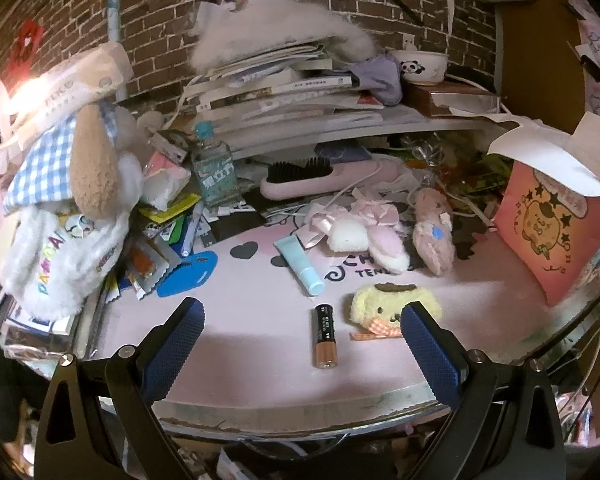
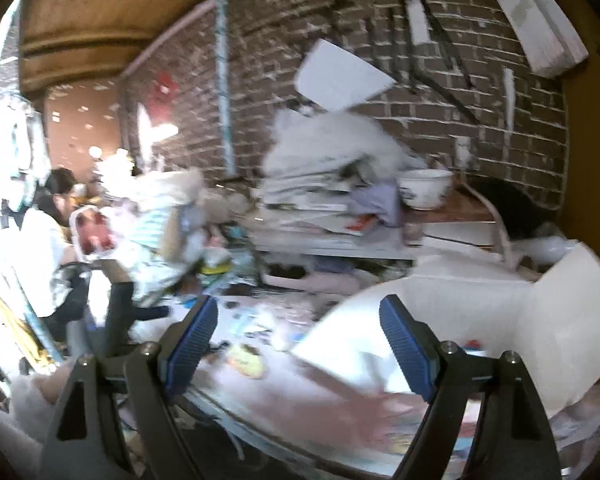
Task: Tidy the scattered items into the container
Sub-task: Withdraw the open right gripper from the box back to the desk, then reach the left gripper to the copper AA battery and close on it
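While the left gripper (image 1: 301,322) hangs with its 2 blue fingers spread wide and holding nothing, a battery (image 1: 324,337) lies between them on the pink mat (image 1: 260,360). A yellow plush (image 1: 393,308) sits at its 2 o'clock, a blue tube (image 1: 300,264) at 12. The right gripper (image 2: 298,326) also gapes empty; its view is blurred, a white container (image 2: 539,320) at 3 o'clock.

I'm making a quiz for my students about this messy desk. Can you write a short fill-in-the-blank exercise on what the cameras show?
1. The battery lies on the pink mat between the open left gripper's two ____ pads.
2. Just right of the battery sits a ____ plush.
3. The white bowl on the shelf shows a ____ picture.
4. The right gripper is ____ and holds nothing.

Missing words: blue; yellow; panda; open
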The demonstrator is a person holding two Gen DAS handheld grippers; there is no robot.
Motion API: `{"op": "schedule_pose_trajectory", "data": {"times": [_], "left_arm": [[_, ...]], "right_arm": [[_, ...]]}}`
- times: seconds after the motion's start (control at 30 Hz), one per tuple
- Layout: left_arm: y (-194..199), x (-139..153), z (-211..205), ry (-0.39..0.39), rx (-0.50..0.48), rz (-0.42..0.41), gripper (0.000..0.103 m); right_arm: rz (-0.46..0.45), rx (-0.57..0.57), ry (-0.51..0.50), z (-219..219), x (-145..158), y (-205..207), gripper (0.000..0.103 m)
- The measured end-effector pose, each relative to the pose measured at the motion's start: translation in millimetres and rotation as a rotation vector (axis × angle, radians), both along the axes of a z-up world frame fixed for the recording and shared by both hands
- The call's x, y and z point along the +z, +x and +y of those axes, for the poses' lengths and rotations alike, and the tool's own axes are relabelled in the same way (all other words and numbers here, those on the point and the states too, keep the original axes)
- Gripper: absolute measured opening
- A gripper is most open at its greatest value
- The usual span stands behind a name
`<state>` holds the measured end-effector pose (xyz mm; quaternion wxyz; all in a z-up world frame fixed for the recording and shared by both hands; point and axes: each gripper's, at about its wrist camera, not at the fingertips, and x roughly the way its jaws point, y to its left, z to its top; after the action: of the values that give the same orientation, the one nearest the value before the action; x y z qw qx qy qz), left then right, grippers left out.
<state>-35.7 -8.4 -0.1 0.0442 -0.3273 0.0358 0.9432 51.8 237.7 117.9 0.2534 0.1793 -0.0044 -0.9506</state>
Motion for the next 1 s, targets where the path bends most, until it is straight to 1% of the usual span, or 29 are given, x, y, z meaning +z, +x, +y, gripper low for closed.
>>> {"op": "schedule_pose_trajectory", "data": {"times": [0.07, 0.13, 0.37, 0.5, 0.6, 0.7, 0.77, 0.87, 0.93, 1.0], "left_arm": [[-2, -3, -1, 0.012, -0.003, -0.003, 0.098], [-4, -7, -1, 0.027, -0.008, -0.006, 0.098], [-9, -22, -6, 0.038, -0.004, 0.001, 0.098], [-8, -28, -10, 0.052, -0.013, 0.018, 0.097], [-9, -32, -10, 0.043, -0.022, 0.023, 0.087], [-11, -39, -10, 0.02, -0.032, 0.006, 0.072], [-12, -43, -11, 0.02, -0.039, -0.004, 0.059], [-14, -48, -11, 0.02, -0.048, -0.014, 0.055], [-14, -49, -10, 0.026, -0.062, -0.01, 0.046], [-14, -48, -8, 0.028, -0.069, -0.01, 0.043]], "right_arm": [[-0.007, 0.033, -0.035, -9, -13, 5, 0.082], [-0.014, 0.048, -0.044, -18, -28, 8, 0.083], [-0.068, 0.059, -0.041, -47, -75, 11, 0.084], [-0.12, 0.086, -0.042, -55, -92, 8, 0.084], [-0.133, 0.096, -0.046, -56, -95, 5, 0.084], [-0.136, 0.1, -0.055, -56, -96, 3, 0.084], [-0.14, 0.1, -0.054, -57, -97, 3, 0.084], [-0.15, 0.101, -0.056, -57, -98, 2, 0.084], [-0.154, 0.099, -0.058, -57, -98, 1, 0.084], [-0.159, 0.098, -0.064, -55, -98, -1, 0.084]]}}
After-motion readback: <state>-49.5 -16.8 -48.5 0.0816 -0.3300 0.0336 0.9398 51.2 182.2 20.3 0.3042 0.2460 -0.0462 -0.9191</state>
